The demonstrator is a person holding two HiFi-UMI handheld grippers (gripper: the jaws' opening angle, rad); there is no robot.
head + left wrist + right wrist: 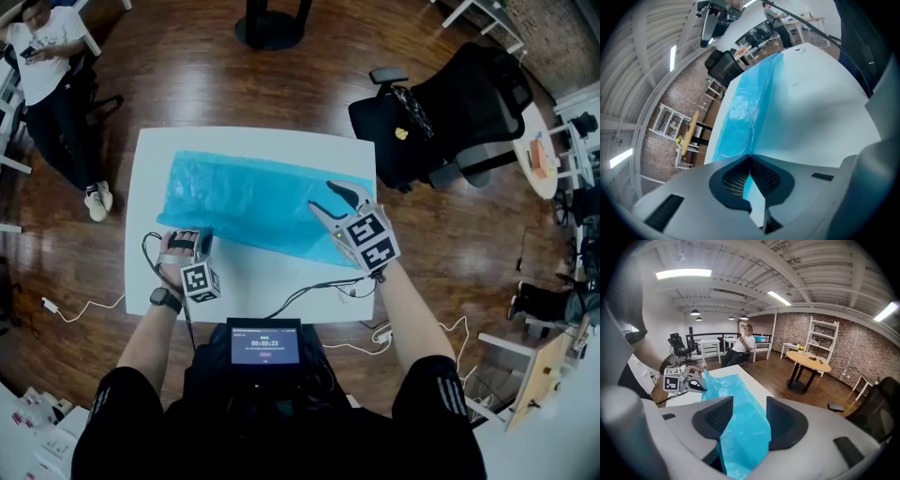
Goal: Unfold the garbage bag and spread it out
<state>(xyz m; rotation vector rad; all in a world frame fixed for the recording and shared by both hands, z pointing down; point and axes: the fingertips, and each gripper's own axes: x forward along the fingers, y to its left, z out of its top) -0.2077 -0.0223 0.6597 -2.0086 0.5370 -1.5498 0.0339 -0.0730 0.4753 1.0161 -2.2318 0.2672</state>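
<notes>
L gripper (750, 158) clamped shut on blue garbage bag's (253, 202) near-left corner, pinched bit hidden by jaws. R gripper (749, 416) jaws apart, bag fold between, pads not pressing. Bag lies along white counter (272, 272). Chest screen (265, 345) txt too small to read.

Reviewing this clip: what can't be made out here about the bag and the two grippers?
- Head view: the near right corner of the garbage bag is hidden under the right gripper.
- Head view: the left gripper has its jaws covered by the hand and its marker cube.
- Right gripper view: film hangs between the open jaws; whether it touches a pad is unclear.
- Head view: text on the screen is too small to read.
</notes>
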